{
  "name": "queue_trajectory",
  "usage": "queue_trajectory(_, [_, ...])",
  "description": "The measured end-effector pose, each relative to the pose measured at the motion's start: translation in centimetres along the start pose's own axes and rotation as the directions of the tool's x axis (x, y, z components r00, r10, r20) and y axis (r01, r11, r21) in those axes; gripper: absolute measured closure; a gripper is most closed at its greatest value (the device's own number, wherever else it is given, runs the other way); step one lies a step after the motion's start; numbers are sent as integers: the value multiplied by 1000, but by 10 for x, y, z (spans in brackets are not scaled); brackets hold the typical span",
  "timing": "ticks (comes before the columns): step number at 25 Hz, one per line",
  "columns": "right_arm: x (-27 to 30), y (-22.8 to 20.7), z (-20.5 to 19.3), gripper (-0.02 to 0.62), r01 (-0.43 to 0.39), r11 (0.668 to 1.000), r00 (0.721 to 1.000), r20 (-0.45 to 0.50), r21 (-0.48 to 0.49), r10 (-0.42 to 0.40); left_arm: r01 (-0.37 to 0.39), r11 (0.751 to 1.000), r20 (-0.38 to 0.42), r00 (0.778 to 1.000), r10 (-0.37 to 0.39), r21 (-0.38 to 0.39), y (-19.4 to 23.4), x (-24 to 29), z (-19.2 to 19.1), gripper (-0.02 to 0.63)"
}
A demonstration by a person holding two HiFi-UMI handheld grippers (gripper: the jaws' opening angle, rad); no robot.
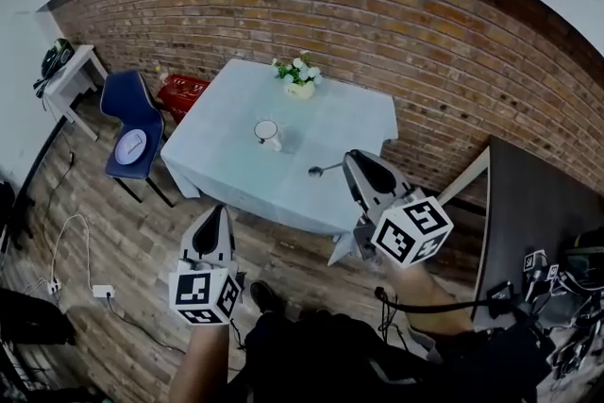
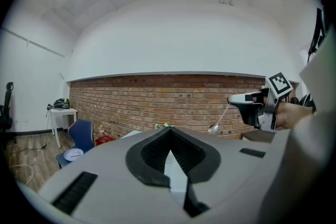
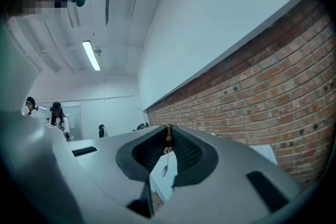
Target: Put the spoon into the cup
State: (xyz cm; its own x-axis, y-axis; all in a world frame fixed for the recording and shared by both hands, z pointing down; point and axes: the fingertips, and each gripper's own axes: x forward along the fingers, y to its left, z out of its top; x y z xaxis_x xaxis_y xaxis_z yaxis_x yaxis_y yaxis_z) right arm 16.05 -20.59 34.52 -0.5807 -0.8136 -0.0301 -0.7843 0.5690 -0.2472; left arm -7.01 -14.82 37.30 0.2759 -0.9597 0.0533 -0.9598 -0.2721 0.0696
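Observation:
A white cup (image 1: 267,131) stands near the middle of the table with the pale blue cloth (image 1: 236,175). My right gripper (image 1: 351,159) hovers at the table's near right edge, shut on the handle of a metal spoon (image 1: 324,169) whose bowl points left toward the cup. In the right gripper view the spoon (image 3: 165,169) hangs down between the jaws of the right gripper (image 3: 168,131). My left gripper (image 1: 218,214) is lower left, off the table over the floor, shut and holding nothing. The left gripper view shows its closed tips (image 2: 169,131) and the right gripper (image 2: 247,99) with the spoon (image 2: 218,121).
A small pot of white flowers (image 1: 298,78) sits at the table's far side. A blue chair (image 1: 132,123) holding a plate, a red basket (image 1: 182,93) and a white side table (image 1: 74,74) stand at the left. A dark table (image 1: 533,203) is at the right. Cables lie on the floor.

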Motion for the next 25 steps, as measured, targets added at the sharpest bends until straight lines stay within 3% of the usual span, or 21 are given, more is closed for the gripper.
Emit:
queue_trajectory(11, [82, 9, -7, 545, 82, 997, 997, -15, -11, -82, 66, 997, 0, 998, -66, -34, 79, 54, 1, 597])
queue_trajectory(25, [148, 7, -14, 545, 218, 976, 976, -19, -1, -218, 167, 985, -17, 986, -168, -53, 146, 91, -1, 597])
